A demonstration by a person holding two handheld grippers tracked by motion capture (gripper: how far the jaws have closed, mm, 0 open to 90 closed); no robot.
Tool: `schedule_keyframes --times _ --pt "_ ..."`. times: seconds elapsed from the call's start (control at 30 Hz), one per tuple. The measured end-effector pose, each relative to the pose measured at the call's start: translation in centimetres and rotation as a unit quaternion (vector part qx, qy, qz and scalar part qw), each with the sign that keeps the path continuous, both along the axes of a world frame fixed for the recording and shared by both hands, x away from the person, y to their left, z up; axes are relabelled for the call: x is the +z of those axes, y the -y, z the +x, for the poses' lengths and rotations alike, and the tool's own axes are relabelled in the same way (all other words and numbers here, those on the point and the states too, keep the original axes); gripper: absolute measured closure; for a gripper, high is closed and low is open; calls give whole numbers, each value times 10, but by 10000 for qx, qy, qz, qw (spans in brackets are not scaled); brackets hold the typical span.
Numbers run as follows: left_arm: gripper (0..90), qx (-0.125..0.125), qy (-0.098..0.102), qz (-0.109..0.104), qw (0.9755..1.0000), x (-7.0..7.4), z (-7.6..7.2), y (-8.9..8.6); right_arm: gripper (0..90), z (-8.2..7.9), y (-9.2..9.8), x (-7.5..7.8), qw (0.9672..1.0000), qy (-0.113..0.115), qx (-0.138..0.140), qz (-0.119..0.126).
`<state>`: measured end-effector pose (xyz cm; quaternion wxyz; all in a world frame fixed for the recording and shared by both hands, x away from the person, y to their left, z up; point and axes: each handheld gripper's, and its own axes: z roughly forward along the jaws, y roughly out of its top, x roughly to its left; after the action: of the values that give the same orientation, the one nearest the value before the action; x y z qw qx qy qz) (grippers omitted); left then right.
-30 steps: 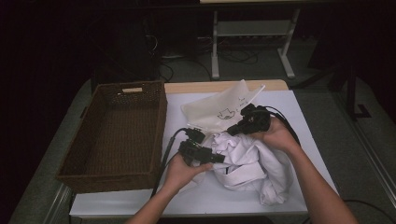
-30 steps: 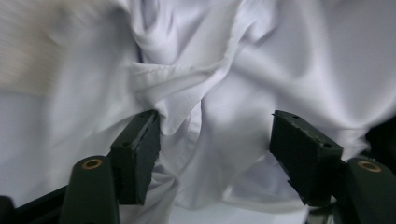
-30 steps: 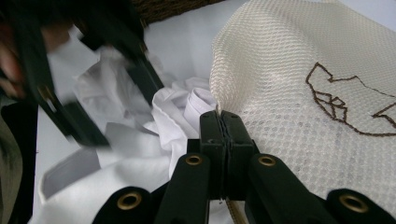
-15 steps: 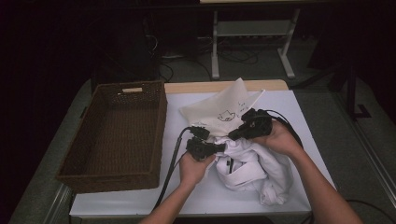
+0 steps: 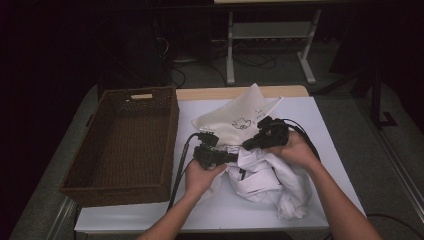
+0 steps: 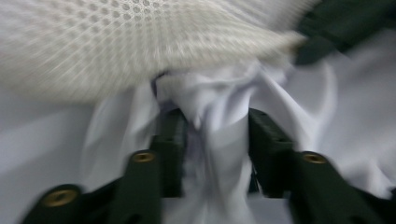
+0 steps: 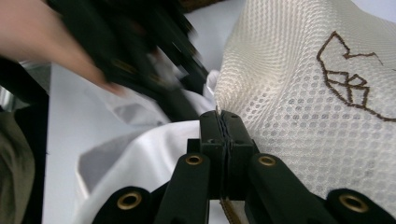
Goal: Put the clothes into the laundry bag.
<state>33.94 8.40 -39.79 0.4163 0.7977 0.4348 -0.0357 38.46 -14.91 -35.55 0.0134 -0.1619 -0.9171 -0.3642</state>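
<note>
Jaws half parted told the story on the left gripper (image 6: 210, 154): they had just been opening again after a quick pinch, and in the left gripper view a fold of the white shirt (image 5: 265, 180) stood between them with the pads not clearly pressing on it. Across the white table (image 5: 330, 130), the empty brown wicker basket (image 5: 125, 145) sat apart at the left, untouched, while the shirt lay crumpled near the front edge, its upper end tucked under the mouth of the cream mesh laundry bag (image 5: 235, 117). Compared with a second earlier, the left hand (image 5: 200, 175) had shifted in from the shirt's left side toward the bag's opening, apparently pushing cloth inside and letting go for a fresh hold. At the smallest scale, the right gripper (image 7: 225, 122) was clamped tight on the bag's mesh rim, holding the mouth up. Most of the shirt remained outside, so the stuffing looked barely begun.
</note>
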Motion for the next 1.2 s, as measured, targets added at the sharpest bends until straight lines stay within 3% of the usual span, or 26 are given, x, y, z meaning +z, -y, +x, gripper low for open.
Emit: schedule_keyframes --times 0.13,0.2,0.27,0.37,0.4,0.43,0.47,0.5,0.53,0.6,0.7,0.77,0.8,0.87,0.97,1.0,1.03,1.1,1.13,1.2 --pt "408 113 172 359 9991 10 -14 -15 888 3 10 3 9999 103 -105 -26" --pt "345 144 -13 672 9976 4 -17 -17 888 4 15 4 9996 211 -200 -61" --pt "342 86 -230 956 9951 -8 -16 -15 888 4 16 5 9994 256 -215 -97" --pt "366 54 -524 1126 9922 -27 -9 -10 888 4 18 5 9990 328 -264 -162" --pt "406 37 -640 1070 9922 -36 -4 -7 888 4 17 4 9987 354 -273 -225" --pt "464 94 -590 1016 9930 -38 -3 -6 888 5 17 3 9984 392 -263 -315" --pt "714 122 -471 709 9963 -38 -1 -4 887 6 16 0 9978 428 -261 -435" --pt "714 124 -487 559 9972 -39 1 -2 887 6 16 0 9978 428 -261 -435" --pt "809 86 -458 477 9978 -40 1 4 887 7 15 -2 9975 408 -264 -521" --pt "823 22 -247 335 9991 -37 -1 15 887 6 15 -2 9975 397 -258 -517" --pt "841 -6 -190 -100 9998 -31 -1 27 887 2 13 1 9984 332 -150 -435" --pt "843 -61 -149 -413 9990 -25 -2 33 888 1 13 1 9986 329 -112 -396" --pt "844 -228 -83 -703 9972 -16 -6 39 888 -4 10 4 9991 276 3 -332" --pt "844 -323 -9 -739 9967 -11 -11 42 888 -7 8 5 9991 268 54 -311" --pt "844 -601 246 -751 9951 0 -32 37 888 -22 3 14 9989 230 418 -3" --pt "845 -573 256 -859 9943 1 -38 32 888 -34 1 22 9979 246 597 90" --pt "845 -589 253 -930 9936 1 -41 28 888 -34 1 22 9979 246 597 90" --pt "845 -545 393 -882 9938 1 -46 24 889 -45 -7 26 9970 220 740 103" --pt "845 -449 461 -820 9945 1 -45 24 889 -45 -7 26 9970 220 740 103" --pt "845 -203 363 -852 9955 -5 -33 27 889 -47 -15 28 9964 147 812 175"
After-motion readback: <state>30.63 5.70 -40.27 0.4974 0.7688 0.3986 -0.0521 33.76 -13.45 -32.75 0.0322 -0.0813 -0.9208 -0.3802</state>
